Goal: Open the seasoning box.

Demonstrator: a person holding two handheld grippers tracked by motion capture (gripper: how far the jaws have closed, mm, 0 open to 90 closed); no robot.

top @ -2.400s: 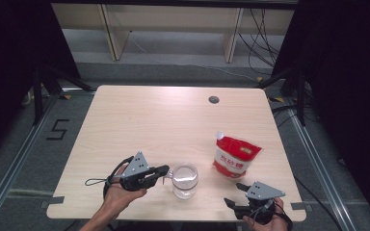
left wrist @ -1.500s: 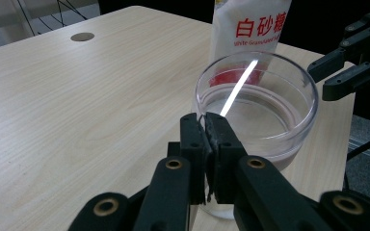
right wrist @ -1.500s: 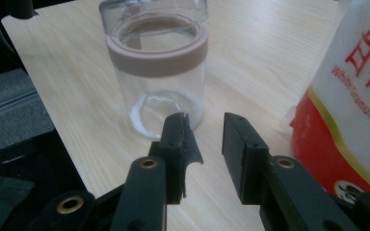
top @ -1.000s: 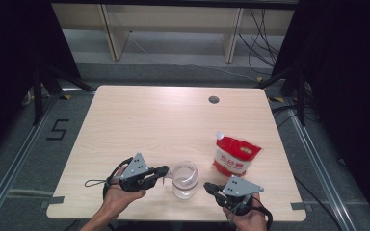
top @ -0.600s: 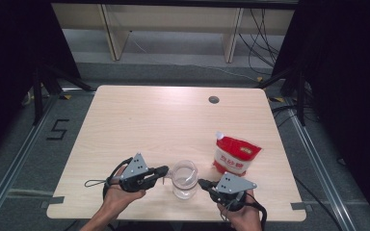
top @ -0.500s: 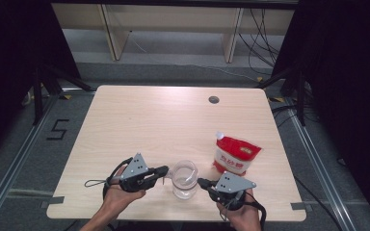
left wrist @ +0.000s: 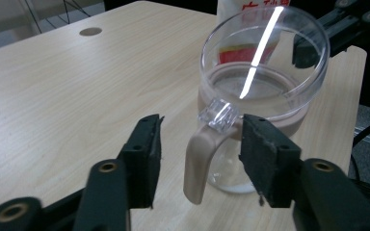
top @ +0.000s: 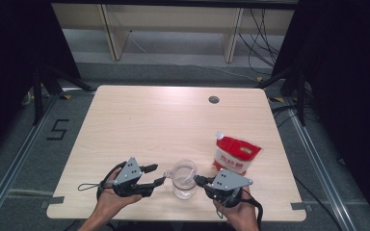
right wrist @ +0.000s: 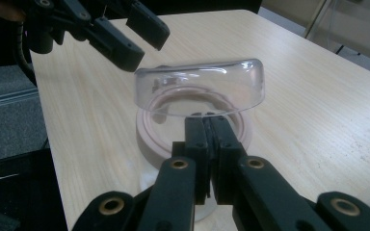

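A clear jar (top: 184, 179) with a beige band and a beige handle (left wrist: 198, 163) stands near the table's front edge. My left gripper (top: 158, 174) is to its left. Its jaws have just been opening and now stand open on either side of the handle (top: 167, 173), with a gap at the left pad (left wrist: 147, 149). My right gripper (top: 197, 180) comes in from the right and is shut on the jar's clear top rim (right wrist: 200, 94). The same grip shows in the left gripper view, with the right gripper (left wrist: 313, 45) at the jar's (left wrist: 262, 72) far wall.
A red and white pouch (top: 236, 154) with a white cap stands just right of the jar, behind my right hand. A round cable hole (top: 214, 99) sits near the table's (top: 139, 120) far edge. Dark curtains and metal rails flank the table.
My left gripper's jaws have spread apart and let go of the jar's handle. My right gripper moved left from the table's right corner to the jar's rim and stays shut there.
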